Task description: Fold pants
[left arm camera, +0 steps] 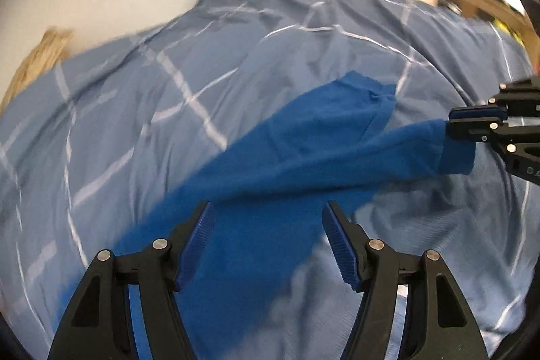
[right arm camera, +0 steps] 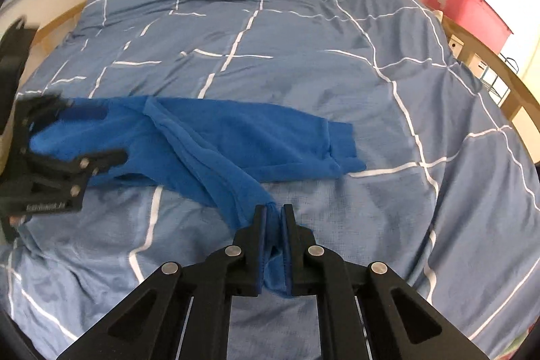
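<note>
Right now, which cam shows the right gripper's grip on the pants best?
Right wrist view: the right gripper sits centred and sharp, jaws shut on a bunched fold of the blue pants. The left wrist view catches it only at the right edge, side-on, pinching a hem; the left gripper stands open in the foreground.

bright blue knit pants lie across the light blue white-checked duvet, wooden bed rail right, red plastic bin behind it.
</note>
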A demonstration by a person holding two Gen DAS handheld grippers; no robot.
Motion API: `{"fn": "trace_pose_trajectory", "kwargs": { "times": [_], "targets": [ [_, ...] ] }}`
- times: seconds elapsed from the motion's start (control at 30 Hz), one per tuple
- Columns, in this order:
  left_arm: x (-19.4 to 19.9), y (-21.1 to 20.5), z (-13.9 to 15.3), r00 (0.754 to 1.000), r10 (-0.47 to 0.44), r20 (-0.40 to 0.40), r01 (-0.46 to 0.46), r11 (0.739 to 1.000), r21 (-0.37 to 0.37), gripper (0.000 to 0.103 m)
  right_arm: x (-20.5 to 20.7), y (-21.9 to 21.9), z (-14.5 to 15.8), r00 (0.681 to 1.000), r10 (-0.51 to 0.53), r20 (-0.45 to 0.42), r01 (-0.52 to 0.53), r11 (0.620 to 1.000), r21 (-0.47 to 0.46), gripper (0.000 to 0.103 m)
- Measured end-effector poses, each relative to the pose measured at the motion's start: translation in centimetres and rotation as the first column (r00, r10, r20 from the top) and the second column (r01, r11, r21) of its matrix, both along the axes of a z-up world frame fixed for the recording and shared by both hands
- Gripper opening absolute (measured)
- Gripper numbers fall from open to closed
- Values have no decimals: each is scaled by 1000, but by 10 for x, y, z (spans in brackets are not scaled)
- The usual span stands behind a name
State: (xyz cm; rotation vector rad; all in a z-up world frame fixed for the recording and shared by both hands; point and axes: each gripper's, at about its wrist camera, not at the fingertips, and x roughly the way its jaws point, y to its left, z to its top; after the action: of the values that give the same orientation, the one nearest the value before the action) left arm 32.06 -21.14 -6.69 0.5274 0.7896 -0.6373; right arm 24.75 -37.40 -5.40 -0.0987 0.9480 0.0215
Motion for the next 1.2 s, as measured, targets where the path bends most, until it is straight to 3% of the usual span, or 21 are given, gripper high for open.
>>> {"fn": "trace_pose_trajectory", "kwargs": {
  "times": [0.13, 0.3, 0.37, 0.4, 0.43, 0.63, 0.8, 0.97, 1.2],
  "targets": [
    [11, -23, -9, 988, -153, 5, 152, 985, 82, 65, -1, -2, -2, 1000, 13, 6, -13, 1000, -6, 9],
    [22, -45, -22, 974, -226, -30, 228, 965, 127, 64, -3, -3, 2, 999, 34, 16, -33, 999, -16, 9],
    [25, -50, -26, 969, -241, -50, 246, 961, 124, 40, 0, -4, 4, 999, 31, 21, -30, 999, -22, 8],
    [26, -53, -27, 969, -239, -56, 244, 962, 124, 19, 1, -6, 4, 999, 27, 23, -27, 999, -24, 8],
    [28, -55, -28, 973, -224, -50, 229, 965, 127, 11, 3, -8, 5, 999, 20, 26, -20, 1000, -24, 8],
    [43, -54, -10, 985, -162, -55, 165, 985, 51, 10, 29, -27, 21, 997, -44, 65, 45, 999, -10, 7],
    [68, -67, -5, 992, -107, -61, 112, 990, 84, 10, 83, -59, 32, 994, -108, 29, 106, 993, 58, 6],
    [97, -83, -16, 995, -68, -71, 76, 990, 117, 10, 138, -77, 15, 988, -139, -69, 142, 989, 50, 6],
    [121, -93, -42, 995, -13, -95, 28, 988, 154, 10, 171, -79, -14, 982, -135, -132, 136, 991, 0, 6]
  ]
}}
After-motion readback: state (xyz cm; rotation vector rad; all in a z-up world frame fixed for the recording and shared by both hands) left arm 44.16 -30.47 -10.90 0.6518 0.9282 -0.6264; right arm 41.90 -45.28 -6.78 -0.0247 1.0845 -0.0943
